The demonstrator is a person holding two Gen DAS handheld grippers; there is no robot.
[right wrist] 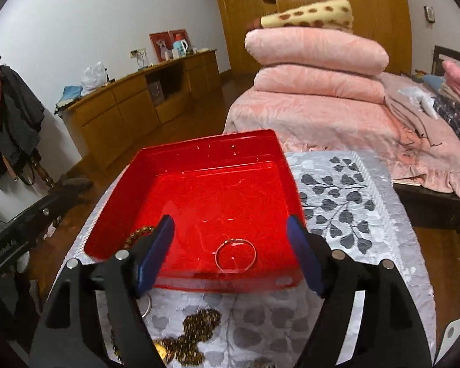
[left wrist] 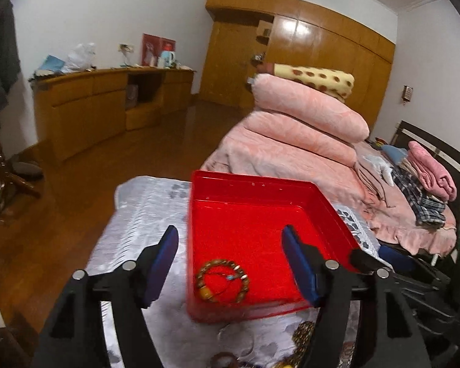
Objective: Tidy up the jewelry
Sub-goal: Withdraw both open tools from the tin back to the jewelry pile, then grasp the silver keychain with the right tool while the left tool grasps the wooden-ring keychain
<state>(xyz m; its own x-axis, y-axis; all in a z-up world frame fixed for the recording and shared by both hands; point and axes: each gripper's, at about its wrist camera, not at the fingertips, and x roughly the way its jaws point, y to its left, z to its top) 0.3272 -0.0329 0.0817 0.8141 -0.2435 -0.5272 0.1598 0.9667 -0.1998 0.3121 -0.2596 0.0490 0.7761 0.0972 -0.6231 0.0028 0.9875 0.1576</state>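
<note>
Through my left wrist camera, I am holding my left tongs [left wrist: 230,262] spread wide and empty over the near corner of the red tray [left wrist: 337,205], which is sitting on the table [left wrist: 144,214]. A beaded bracelet [left wrist: 222,280] is lying inside the tray just below them. More beads [left wrist: 303,334] are waiting on the cloth in front of the tray.

Through my right wrist camera, I am keeping my right tongs [right wrist: 230,251] spread too, pinching nothing, with a clear bangle [right wrist: 235,255] resting on the tray floor between the pads. A heap of brown bead strings [right wrist: 196,340] is lying on the table nearer me. I judge I am between drops; next I need to dip toward that heap and pinch one strand cleanly.
</note>
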